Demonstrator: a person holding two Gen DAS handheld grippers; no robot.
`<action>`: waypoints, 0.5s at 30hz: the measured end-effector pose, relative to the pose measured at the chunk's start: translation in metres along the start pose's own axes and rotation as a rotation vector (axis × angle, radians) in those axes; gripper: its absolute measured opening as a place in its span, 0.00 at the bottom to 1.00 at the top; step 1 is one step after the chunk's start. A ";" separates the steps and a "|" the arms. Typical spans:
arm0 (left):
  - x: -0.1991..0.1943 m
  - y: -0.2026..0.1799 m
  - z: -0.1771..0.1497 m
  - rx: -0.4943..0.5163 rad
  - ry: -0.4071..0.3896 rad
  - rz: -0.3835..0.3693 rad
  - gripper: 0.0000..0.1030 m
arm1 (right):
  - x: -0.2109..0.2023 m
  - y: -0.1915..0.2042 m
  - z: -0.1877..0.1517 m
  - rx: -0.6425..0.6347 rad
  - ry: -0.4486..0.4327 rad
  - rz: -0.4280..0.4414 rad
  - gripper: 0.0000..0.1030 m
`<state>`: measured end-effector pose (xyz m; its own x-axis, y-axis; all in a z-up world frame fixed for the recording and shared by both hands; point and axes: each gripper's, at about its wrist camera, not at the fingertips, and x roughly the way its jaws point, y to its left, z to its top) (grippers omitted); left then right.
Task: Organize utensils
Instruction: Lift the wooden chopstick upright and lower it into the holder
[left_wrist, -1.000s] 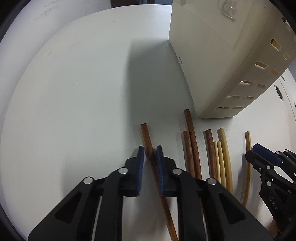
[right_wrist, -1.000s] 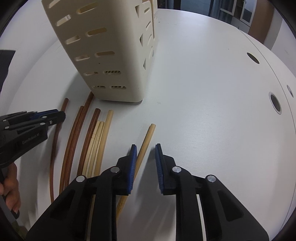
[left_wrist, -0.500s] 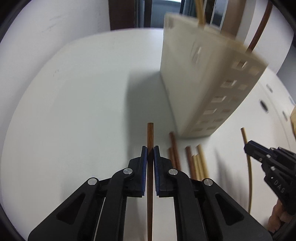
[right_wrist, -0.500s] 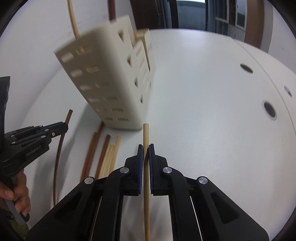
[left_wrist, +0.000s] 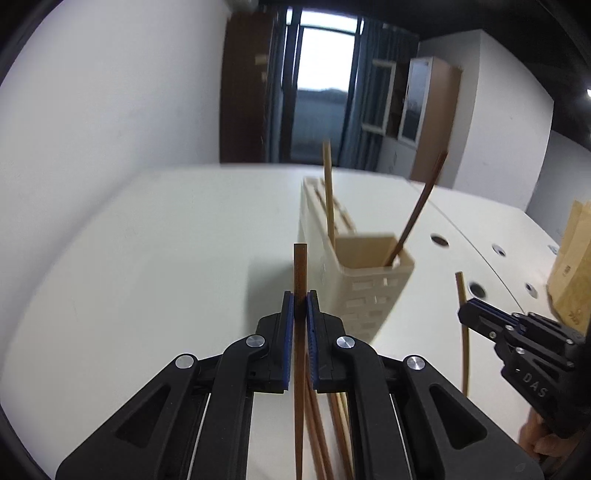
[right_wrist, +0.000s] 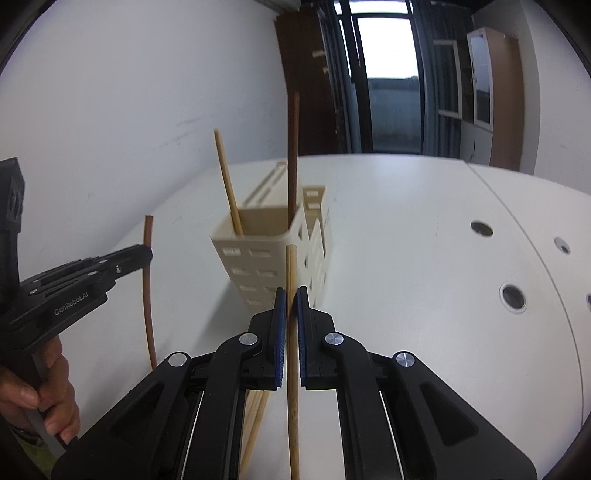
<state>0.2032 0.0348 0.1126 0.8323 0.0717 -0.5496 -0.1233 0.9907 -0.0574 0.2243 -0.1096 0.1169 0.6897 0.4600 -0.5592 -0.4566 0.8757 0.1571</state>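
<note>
Both hand-held grippers carry one chopstick each toward the cream holder.

Left hand-held gripper (left_wrist: 300, 308) is clamped on a dark brown chopstick (left_wrist: 300, 273) and my right hand-held gripper (right_wrist: 291, 304) on a pale bamboo chopstick (right_wrist: 291, 269), both off the smooth white desk (left_wrist: 166, 258) and short of the holder (left_wrist: 369, 280). Largest first: the desk is slick and rounded at its edge; the holder is a tall, matte plastic box with rows of rectangular slots, one pale and one dark stick leaning inside it; more loose sticks lie on the desk under my left gripper. I judge the risk is in the slim, hard sticks pivoting between my blue ribbed pads (right_wrist: 280, 325), so a tip could catch the rim, tip the light holder or slide out.
</note>
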 end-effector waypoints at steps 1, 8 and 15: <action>-0.005 -0.003 0.002 0.013 -0.030 0.008 0.06 | -0.007 0.003 0.003 -0.004 -0.026 0.007 0.06; -0.023 -0.018 0.015 0.040 -0.146 0.006 0.06 | -0.022 -0.009 0.032 -0.018 -0.141 0.018 0.06; -0.028 -0.027 0.026 0.046 -0.204 -0.026 0.06 | -0.033 -0.009 0.047 -0.017 -0.239 0.040 0.06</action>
<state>0.1977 0.0095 0.1512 0.9277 0.0638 -0.3677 -0.0796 0.9964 -0.0281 0.2319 -0.1260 0.1720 0.7832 0.5182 -0.3436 -0.4947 0.8541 0.1604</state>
